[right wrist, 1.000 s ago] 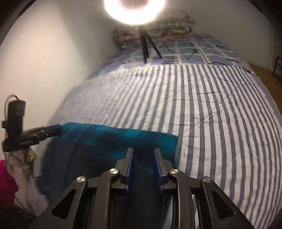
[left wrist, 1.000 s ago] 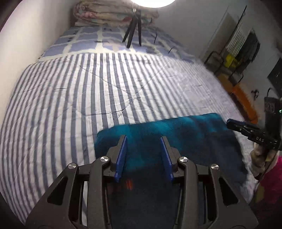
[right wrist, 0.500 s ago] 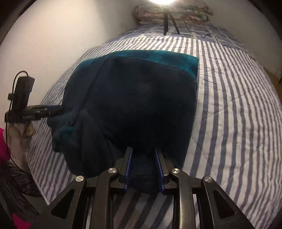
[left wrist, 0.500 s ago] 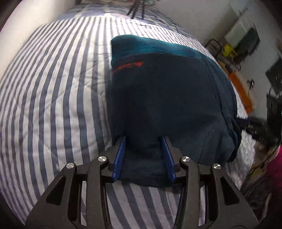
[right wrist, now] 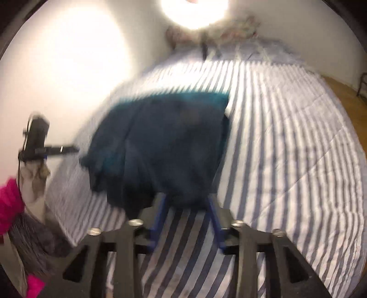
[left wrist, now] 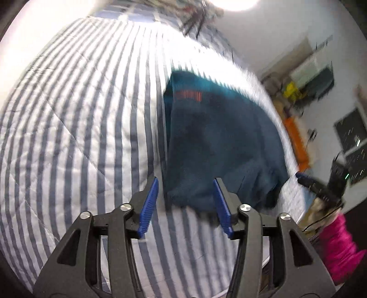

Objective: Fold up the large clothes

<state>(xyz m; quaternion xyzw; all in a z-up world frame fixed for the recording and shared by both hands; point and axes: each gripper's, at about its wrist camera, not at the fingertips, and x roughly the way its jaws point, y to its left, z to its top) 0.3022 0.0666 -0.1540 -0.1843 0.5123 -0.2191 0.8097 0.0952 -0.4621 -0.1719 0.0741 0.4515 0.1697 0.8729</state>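
Striped blue-and-white bedding (left wrist: 75, 128) covers the bed, lit hard by a ring light (right wrist: 195, 11) at the far end. On it lies the dark teal fleece garment (left wrist: 220, 142), folded over itself, with a red label (left wrist: 188, 96) near its far edge. The left hand-held gripper (left wrist: 185, 204) has its jaws opening, the near hem just beyond the blue pads and no longer pinched. The right hand-held gripper (right wrist: 185, 217) is opening too, its pads clear of the cloth as far as the blur allows. The risks, as I judge them: the near-left side looks bunched and uneven in the right wrist view, so the fold may settle crooked. A pad could also snag the fleece while drawing away and drag the top layer off square.
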